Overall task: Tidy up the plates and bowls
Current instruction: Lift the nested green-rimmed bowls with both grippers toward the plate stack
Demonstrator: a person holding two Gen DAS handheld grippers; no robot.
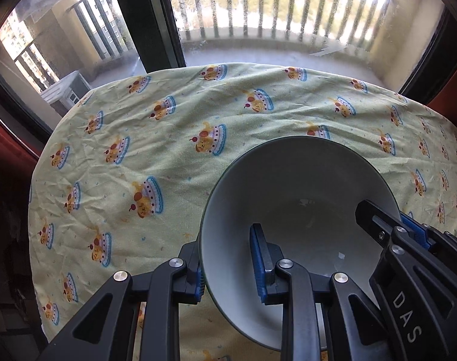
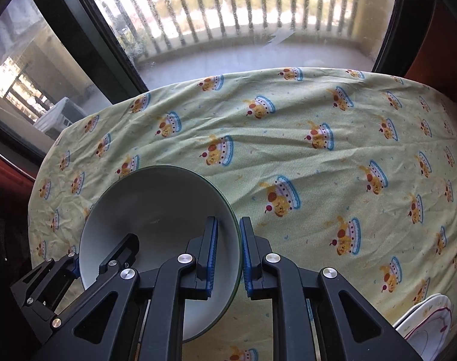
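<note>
Bowl (image 1: pixel 291 204) first: one pale, dark-rimmed bowl, round and so without a long axis worth naming, and I have it clamped on two opposite sides of its rim. My left gripper (image 1: pixel 231 266) bites the rim on the bowl's left side, one blue pad inside the wall and one outside, closed down on the ceramic. My right gripper (image 2: pixel 228 258) does the same on the bowl's right side, also pinched tight on the rim. In the left wrist view the right gripper's fingers show at the far edge of the bowl, so the two grips face each other across the opening.

The bowl sits directly below and between both grippers, neither hand nearer than the other. I judge it to be lifted off the cloth, though I cannot tell for certain.

The relation the next move turns on: the plates (image 2: pixel 424 322) lie off to the right, at the lower right corner of the right wrist view, near the table's near edge and well apart from the bowl. I count at least two stacked white plates there; the frame cuts them off. One bowl, two grippers, one yellow-green tablecloth (image 1: pixel 174 138) with a cake print, otherwise bare, and a window (image 1: pixel 288 9) beyond.
</note>
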